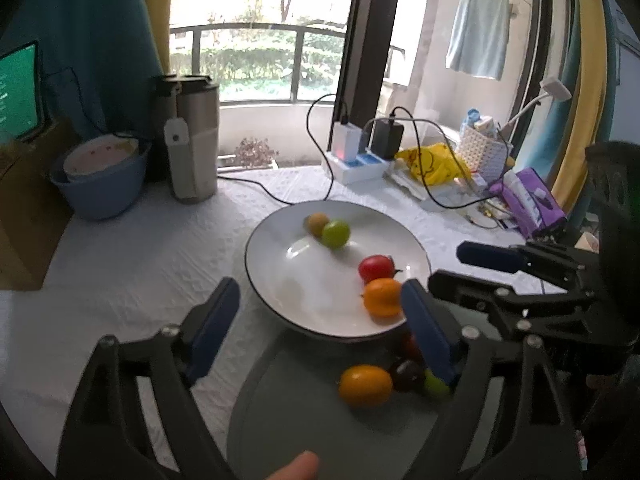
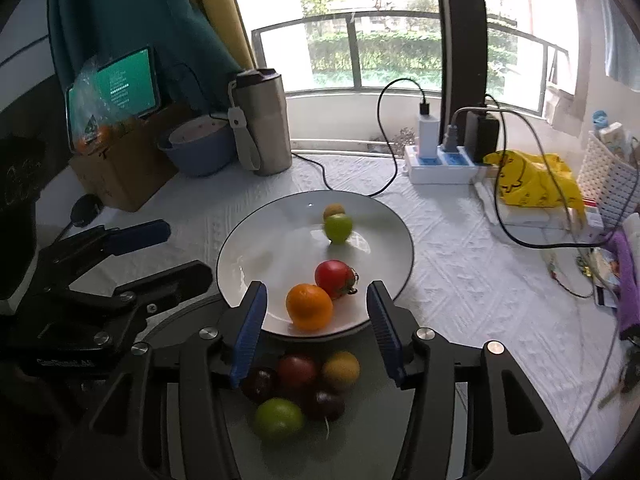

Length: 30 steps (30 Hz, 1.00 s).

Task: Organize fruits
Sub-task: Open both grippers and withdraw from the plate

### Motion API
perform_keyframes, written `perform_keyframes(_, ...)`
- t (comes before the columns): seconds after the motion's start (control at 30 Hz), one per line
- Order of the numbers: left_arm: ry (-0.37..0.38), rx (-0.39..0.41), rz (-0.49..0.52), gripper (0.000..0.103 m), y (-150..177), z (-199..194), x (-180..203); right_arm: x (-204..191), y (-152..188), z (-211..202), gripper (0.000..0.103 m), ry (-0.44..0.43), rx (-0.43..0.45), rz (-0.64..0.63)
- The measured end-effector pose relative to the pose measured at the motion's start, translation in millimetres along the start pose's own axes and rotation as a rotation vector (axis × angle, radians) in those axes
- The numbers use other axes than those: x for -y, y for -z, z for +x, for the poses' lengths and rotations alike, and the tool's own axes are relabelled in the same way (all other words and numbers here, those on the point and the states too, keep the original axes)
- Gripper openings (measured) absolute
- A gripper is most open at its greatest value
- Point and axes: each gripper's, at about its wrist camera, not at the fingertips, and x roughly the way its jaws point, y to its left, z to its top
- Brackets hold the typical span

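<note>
Fruit sits on the white plate [image 2: 248,248]: orange [image 2: 309,306] at 6 o'clock, tomato [image 2: 334,279] touching it. Left gripper [image 1: 320,322] and right gripper [image 2: 317,330] both gape wide, empty.

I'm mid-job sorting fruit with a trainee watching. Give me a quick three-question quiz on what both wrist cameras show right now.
1. Multiple choice: how many fruits lie on the white plate? A two, B four, C six.
2. True or false: the right tool is shut on the orange fruit.
3. Fill in: the remaining fruits, among them a green one, sit on the ____ tray nearer the cameras.

Key: 1 B, counting the brownish fruit, green fruit, red tomato and the orange one. 2 False; both it and the left tool are open and hold nothing. 3 grey.
</note>
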Motion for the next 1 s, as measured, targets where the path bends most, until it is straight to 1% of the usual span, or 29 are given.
perform_keyframes(0.27,-0.002,0.025,0.007,0.087,2.4,-20.4,10.5,4.3,7.1,-28.5,0.056,0.031,0.036,0.011)
perform_keyframes(0.43,0.016,0.030,-0.003,0.088,6.2,-28.7,16.5,7.9,15.3,-39.3,0.056,0.041,0.042,0.023)
perform_keyframes(0.67,0.010,0.005,0.007,0.088,19.7,-33.7,26.5,13.5,30.4,-47.0,0.056,0.041,0.035,0.038)
perform_keyframes(1.0,0.005,-0.061,-0.011,0.088,45.7,-27.7,28.6,12.1,56.9,-38.0,0.056,0.028,-0.022,0.054)
